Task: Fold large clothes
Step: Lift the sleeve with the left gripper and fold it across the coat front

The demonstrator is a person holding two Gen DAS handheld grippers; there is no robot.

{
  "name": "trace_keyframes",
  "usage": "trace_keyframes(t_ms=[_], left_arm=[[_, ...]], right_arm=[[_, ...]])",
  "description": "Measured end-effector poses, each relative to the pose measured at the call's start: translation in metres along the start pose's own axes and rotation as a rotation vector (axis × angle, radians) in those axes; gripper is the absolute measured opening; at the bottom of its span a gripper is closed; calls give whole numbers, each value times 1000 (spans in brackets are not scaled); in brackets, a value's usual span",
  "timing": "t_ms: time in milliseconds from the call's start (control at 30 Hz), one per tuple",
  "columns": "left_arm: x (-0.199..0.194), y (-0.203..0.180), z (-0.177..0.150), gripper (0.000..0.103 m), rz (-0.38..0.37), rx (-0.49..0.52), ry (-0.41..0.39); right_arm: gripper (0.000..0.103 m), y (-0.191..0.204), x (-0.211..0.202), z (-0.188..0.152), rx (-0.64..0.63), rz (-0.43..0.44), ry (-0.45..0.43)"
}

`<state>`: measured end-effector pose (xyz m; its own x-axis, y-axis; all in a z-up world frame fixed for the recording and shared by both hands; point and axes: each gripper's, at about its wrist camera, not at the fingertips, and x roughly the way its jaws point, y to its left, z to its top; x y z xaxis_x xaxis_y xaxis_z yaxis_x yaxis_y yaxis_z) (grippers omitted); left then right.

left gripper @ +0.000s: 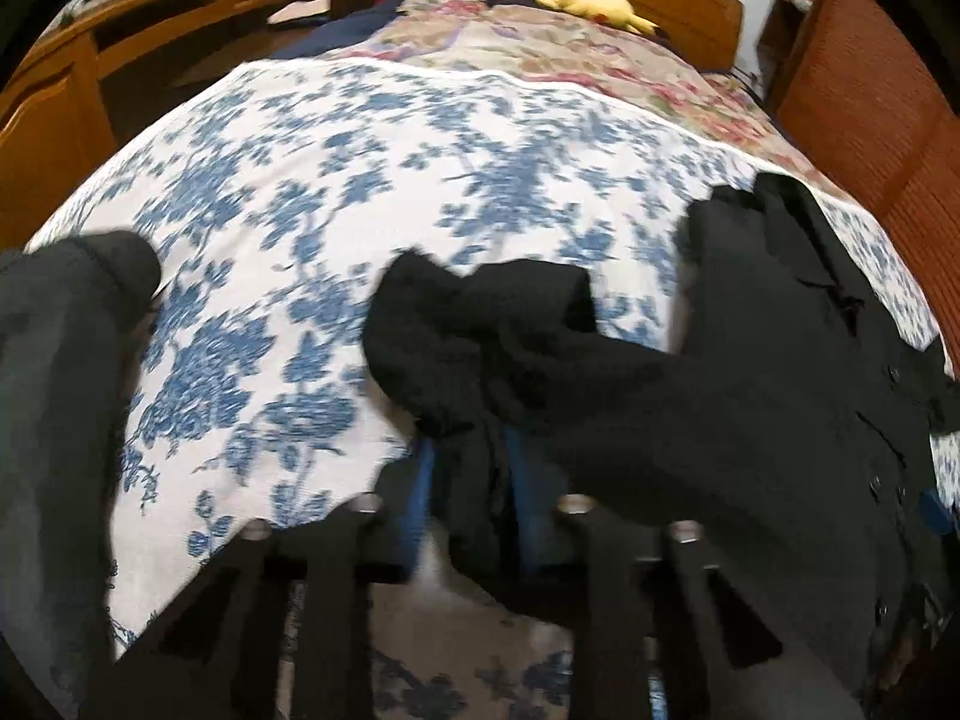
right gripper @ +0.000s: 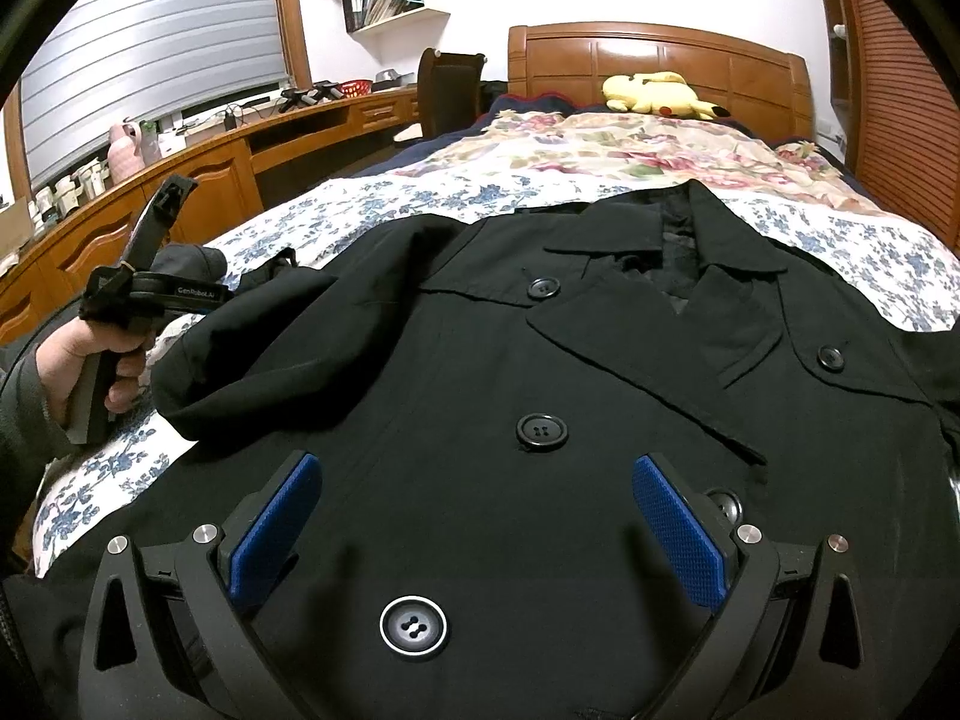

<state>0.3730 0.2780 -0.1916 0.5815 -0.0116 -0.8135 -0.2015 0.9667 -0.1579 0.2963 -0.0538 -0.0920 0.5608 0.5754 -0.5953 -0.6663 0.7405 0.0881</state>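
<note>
Coat: black double-breasted woven coat (right gripper: 480, 360), heavy, limp; take hems and sleeve ends.
Left gripper (left gripper: 465, 480): pinching sleeve cloth.
Right gripper (right gripper: 480, 531): spread above coat.

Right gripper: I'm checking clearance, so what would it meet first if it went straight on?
Most likely the black coat spread on the bed: the right gripper points down at its buttoned front, jaws wide open, though the gap is unclear.
</note>
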Motion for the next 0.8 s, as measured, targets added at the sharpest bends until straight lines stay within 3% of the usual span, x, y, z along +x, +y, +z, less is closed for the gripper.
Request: trace_keyframes(t_ms=[167,433,800], left_arm=[[-26,-32,5,15,7,66,-66],[-95,-104,15,13,-59,177,-186],[-186,-230,5,13,-183,367,-302]], right_arm=[[103,-1,-1,0,3,-1,-7],[103,-2,-15,0,5,-14,-30],[103,-50,-102,0,62,-106,-189]])
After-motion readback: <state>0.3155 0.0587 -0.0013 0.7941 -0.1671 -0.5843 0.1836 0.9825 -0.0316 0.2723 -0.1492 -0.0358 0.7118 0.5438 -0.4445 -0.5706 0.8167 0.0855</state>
